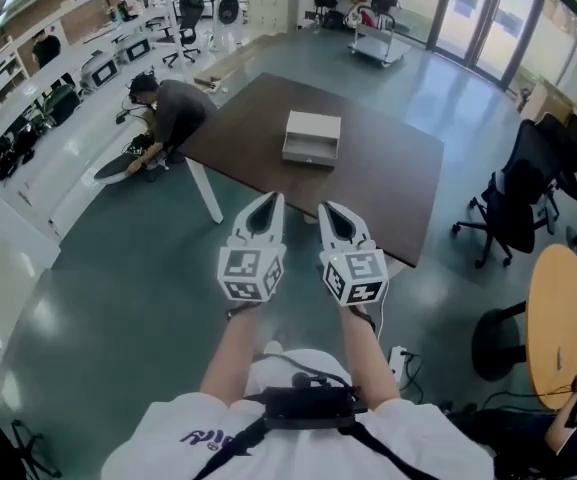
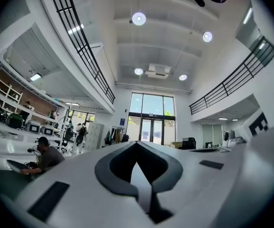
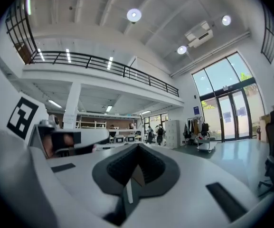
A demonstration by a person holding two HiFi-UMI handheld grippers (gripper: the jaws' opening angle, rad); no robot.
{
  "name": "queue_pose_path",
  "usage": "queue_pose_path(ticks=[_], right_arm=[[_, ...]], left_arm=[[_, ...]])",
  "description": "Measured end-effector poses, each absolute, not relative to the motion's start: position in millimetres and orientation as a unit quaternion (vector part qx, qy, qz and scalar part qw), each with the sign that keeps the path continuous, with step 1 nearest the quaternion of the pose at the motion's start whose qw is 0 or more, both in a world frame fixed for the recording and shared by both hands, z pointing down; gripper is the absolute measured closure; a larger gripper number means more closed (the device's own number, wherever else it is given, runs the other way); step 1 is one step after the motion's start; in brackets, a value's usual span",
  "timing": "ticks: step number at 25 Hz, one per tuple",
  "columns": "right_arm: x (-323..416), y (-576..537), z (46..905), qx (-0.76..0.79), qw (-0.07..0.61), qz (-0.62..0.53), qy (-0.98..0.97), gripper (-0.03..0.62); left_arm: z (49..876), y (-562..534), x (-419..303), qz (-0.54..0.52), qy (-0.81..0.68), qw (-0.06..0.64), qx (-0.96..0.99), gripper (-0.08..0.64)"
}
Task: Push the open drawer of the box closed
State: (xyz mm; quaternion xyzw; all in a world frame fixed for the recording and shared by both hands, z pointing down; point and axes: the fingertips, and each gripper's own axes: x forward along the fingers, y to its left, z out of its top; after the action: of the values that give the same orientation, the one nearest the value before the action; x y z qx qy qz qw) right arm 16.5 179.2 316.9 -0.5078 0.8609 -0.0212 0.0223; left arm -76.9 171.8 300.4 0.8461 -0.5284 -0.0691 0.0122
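The box (image 1: 311, 128) stands on the dark table (image 1: 388, 193), about in the middle of its top. Its drawer (image 1: 307, 154) is pulled out of the side that faces the camera, so it is open. The inside of the drawer is pale, and I cannot tell if something lies in it.

The left gripper (image 1: 273, 201) and the right gripper (image 1: 328, 209) are held side by side in front of the wearer's body, above the green floor (image 1: 118, 298). Both point toward the table. In the head view their tips appear close to the near edge of the table, but they are well apart from the box and touch nothing.

In the left gripper view the two jaws lie together at the tips and nothing is between them. In the right gripper view the jaws are also pressed together and empty. Each view looks out over the jaws into the large hall.

At the left corner of the table a person (image 1: 173, 113) in a dark shirt crouches on the floor. To the right of the table stand black chairs (image 1: 518, 203), and nearer to the camera on that side is a round table (image 1: 560, 323) with a wooden top.
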Motion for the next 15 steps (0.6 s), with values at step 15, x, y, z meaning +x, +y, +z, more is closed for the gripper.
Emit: queue_pose_path(ticks=[15], right_arm=[[-10, 4, 383, -0.526, 0.007, -0.122, 0.842, 0.588]], left_arm=[[368, -5, -102, -0.034, -0.529, 0.077, 0.845, 0.551]])
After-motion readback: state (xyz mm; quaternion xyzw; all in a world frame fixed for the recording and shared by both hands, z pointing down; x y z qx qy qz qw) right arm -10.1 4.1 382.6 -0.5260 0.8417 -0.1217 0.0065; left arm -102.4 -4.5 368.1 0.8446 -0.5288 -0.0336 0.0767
